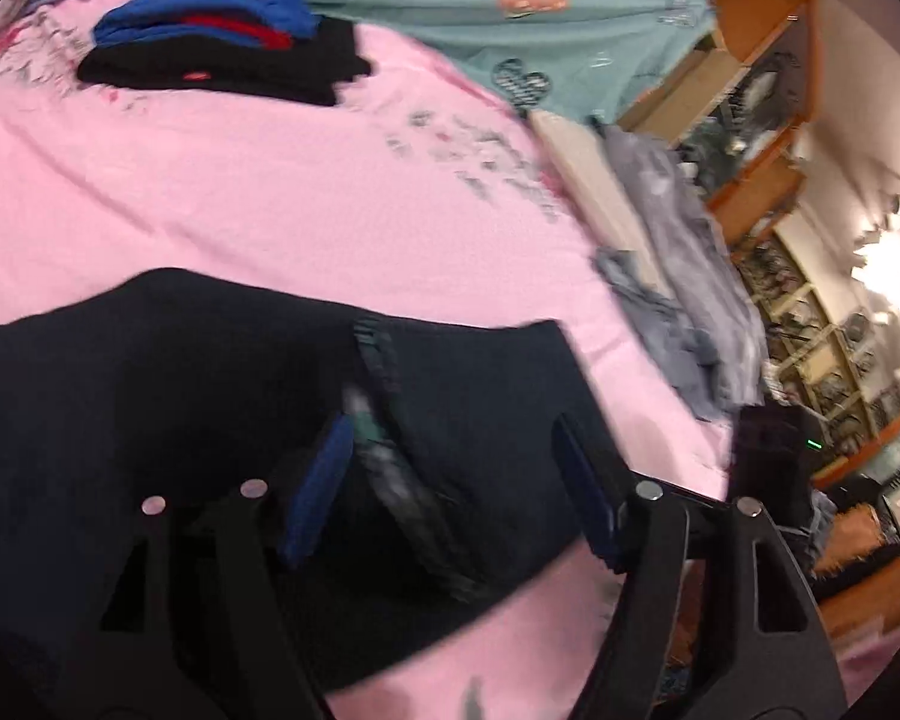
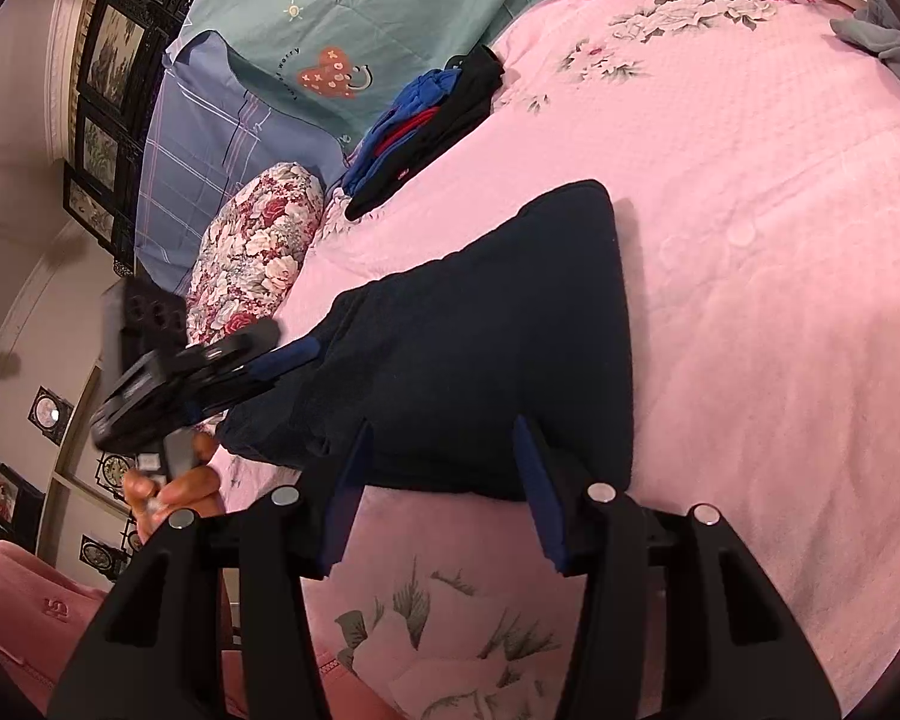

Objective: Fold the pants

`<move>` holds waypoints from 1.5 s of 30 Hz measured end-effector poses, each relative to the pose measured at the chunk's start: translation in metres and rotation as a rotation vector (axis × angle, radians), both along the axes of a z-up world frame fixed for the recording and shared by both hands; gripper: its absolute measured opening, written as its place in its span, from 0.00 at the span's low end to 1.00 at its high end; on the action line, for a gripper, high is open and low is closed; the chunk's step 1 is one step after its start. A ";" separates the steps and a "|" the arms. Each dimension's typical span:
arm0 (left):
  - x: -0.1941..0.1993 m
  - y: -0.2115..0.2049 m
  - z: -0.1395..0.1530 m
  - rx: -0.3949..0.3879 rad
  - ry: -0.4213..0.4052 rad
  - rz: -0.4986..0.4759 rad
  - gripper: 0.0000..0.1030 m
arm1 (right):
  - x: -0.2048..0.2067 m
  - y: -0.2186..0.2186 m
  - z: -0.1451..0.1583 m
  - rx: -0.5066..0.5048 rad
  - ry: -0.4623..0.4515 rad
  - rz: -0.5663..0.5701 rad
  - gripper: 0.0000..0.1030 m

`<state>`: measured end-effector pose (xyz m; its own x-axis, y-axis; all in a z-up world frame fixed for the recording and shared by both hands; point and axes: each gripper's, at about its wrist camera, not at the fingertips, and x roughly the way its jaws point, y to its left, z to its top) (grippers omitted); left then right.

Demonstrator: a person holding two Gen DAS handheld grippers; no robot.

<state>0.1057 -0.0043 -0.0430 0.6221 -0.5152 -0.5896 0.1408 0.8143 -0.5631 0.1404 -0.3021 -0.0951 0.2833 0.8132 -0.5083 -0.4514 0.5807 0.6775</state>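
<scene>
Fingers: left gripper [image 1: 456, 462] spread, empty, over waistband; right gripper [image 2: 444, 480] spread, empty, at near edge. Dark pants [image 2: 480, 348]: on pink bedspread [image 2: 750, 240], folded compact; likely nearly done, final fold or stacking possibly left

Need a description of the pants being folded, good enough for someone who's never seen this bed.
Start from the pink floral bedspread that fills the view. The dark navy pants lie folded on it nearest the two grippers, the right gripper open at their near edge. Unlike the blue, red and black stack of clothes further up by the pillows, they are one plain dark piece, lying alone.
</scene>
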 end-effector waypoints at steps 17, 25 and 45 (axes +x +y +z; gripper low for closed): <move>-0.039 -0.012 -0.032 0.062 0.060 -0.124 0.54 | 0.000 -0.001 -0.002 0.013 0.004 -0.003 0.49; -0.072 0.025 -0.009 0.126 -0.017 0.066 0.86 | -0.006 0.006 0.012 -0.037 -0.021 -0.030 0.56; -0.170 0.223 -0.019 0.054 0.275 0.811 0.86 | 0.003 0.172 0.019 -0.384 -0.260 0.138 0.54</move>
